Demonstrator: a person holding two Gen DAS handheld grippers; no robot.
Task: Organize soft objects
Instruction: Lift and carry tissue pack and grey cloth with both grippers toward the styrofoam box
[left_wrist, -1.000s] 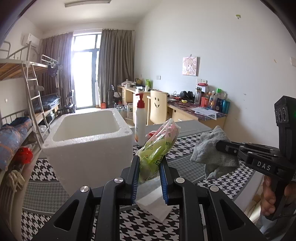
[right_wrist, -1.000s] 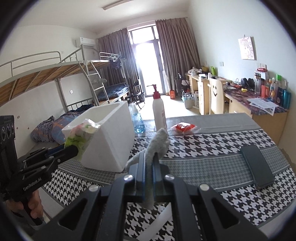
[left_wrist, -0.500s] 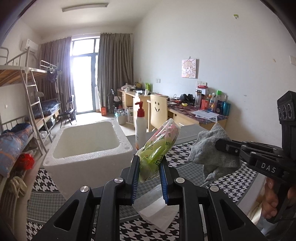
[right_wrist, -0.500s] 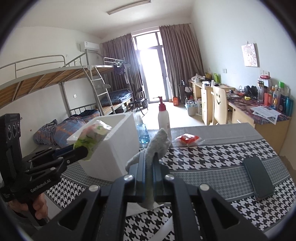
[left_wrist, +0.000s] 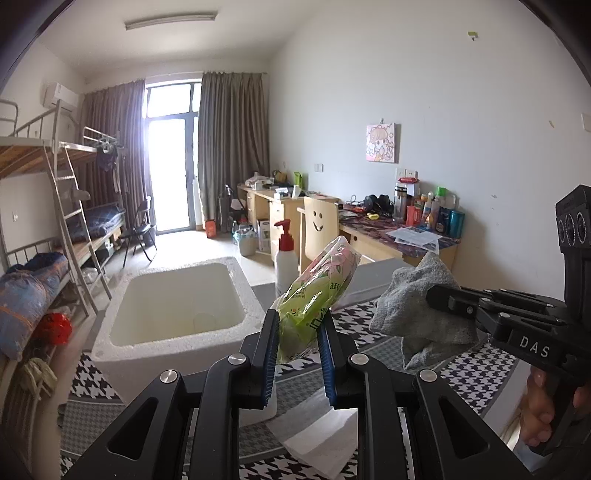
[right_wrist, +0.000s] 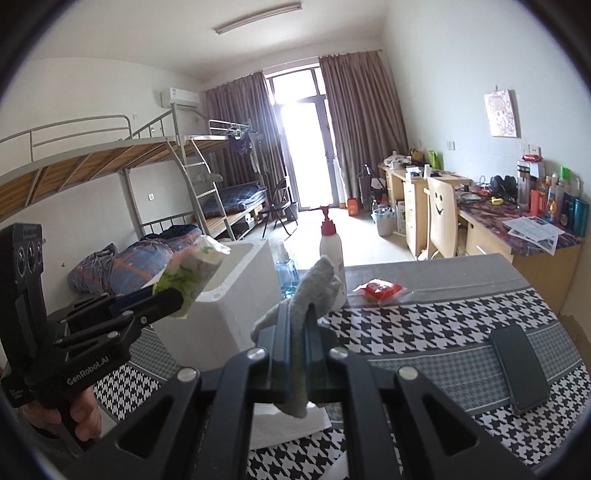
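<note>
left gripper (left_wrist: 295, 343) squeezes green pack (left_wrist: 314, 295), just right of white box (left_wrist: 177, 295) | right gripper (right_wrist: 299, 350) pinches grey cloth (right_wrist: 310, 291), further right | box looks empty, both to drop in

A glossy, crinkled plastic tissue pack (left_wrist: 317, 295) is clamped by the left gripper (left_wrist: 297, 354), made of matt black plastic with blue ribbed pads and shiny metal screws. A soft, fuzzy grey cloth (right_wrist: 303, 332) is pinched in the right gripper (right_wrist: 300, 354), of the same matt black plastic. A white foam box (left_wrist: 177, 314) is shown with a grainy, rough surface. The table (right_wrist: 424, 332) is covered by a matt woven houndstooth cloth. A smooth, glossy black phone (right_wrist: 519, 369) and a white paper sheet (left_wrist: 321, 439) are laid on it.
</note>
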